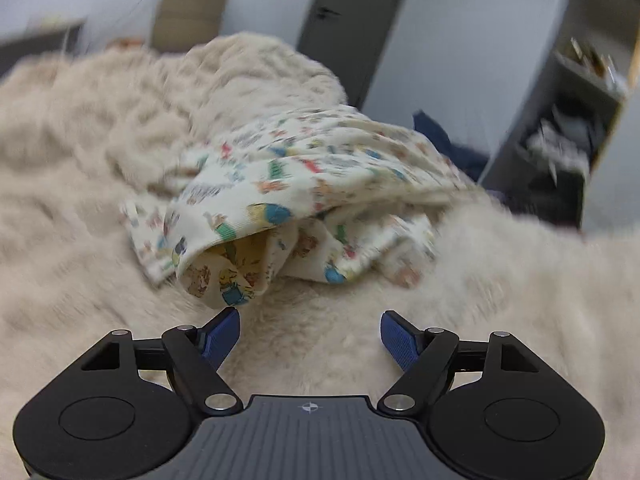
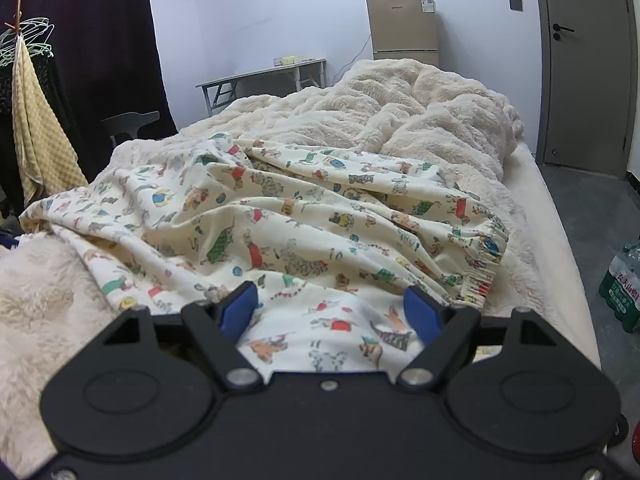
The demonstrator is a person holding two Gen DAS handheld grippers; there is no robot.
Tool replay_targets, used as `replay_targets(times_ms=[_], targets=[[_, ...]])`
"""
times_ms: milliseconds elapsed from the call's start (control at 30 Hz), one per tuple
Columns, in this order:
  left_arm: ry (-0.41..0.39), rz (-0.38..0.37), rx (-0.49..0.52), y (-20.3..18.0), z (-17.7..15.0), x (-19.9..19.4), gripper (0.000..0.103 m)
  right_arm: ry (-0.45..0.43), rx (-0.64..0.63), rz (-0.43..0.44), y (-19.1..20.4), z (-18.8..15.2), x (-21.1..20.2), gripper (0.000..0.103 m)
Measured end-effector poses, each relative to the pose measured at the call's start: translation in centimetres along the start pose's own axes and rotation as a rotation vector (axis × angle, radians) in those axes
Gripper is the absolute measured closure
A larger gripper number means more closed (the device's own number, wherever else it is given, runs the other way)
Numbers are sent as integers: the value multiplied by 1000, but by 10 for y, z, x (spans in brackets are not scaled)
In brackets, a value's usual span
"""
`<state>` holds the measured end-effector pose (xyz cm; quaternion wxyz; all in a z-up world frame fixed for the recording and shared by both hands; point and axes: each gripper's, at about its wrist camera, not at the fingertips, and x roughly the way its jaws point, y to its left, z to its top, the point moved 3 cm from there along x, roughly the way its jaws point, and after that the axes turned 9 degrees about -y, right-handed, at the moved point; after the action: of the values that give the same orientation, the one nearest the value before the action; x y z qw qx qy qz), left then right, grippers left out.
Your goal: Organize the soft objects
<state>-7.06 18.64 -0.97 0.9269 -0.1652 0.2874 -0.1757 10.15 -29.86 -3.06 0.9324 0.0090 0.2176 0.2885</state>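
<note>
A cream cloth printed with small colourful animals (image 1: 304, 184) lies crumpled on a fluffy cream blanket (image 1: 80, 200) that covers the bed. My left gripper (image 1: 310, 314) is open just short of the cloth's near fold, with only blanket between its blue fingers (image 1: 224, 334). In the right wrist view the same printed cloth (image 2: 280, 216) spreads wide across the bed, its elastic gathered hem (image 2: 486, 264) at the right. My right gripper (image 2: 330, 289) is open, its jaws wide, and a bulge of the cloth lies between the fingers (image 2: 240, 308). The fluffy blanket (image 2: 420, 120) is heaped behind.
The mattress edge (image 2: 548, 208) runs along the right, with a pack of water bottles (image 2: 622, 284) on the floor beside it. A small fridge (image 2: 402, 28), a folding table (image 2: 264, 74) and a grey door (image 2: 584, 64) stand beyond. A yellow towel (image 2: 36, 140) hangs at left.
</note>
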Motion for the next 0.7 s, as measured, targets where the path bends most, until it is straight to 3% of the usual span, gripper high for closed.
replay_targets(times_ms=[33,100,200,500,700], targets=[[-17,-38,-75,6,0,4,30,0,1,0,0,0,0,24],[-34,-64,-132,11,6,14,30,-1,1,0,0,0,0,24],[-40,-68,-139,1,10,24,30,-2,0,-2,1,-1,0,24],[-118,75,-211,6,19,41,30,1,-3,3,0,-1,-1,24],[-137,80,-203,9,24,30,30,20,-23,20,-4,2,-9,24]])
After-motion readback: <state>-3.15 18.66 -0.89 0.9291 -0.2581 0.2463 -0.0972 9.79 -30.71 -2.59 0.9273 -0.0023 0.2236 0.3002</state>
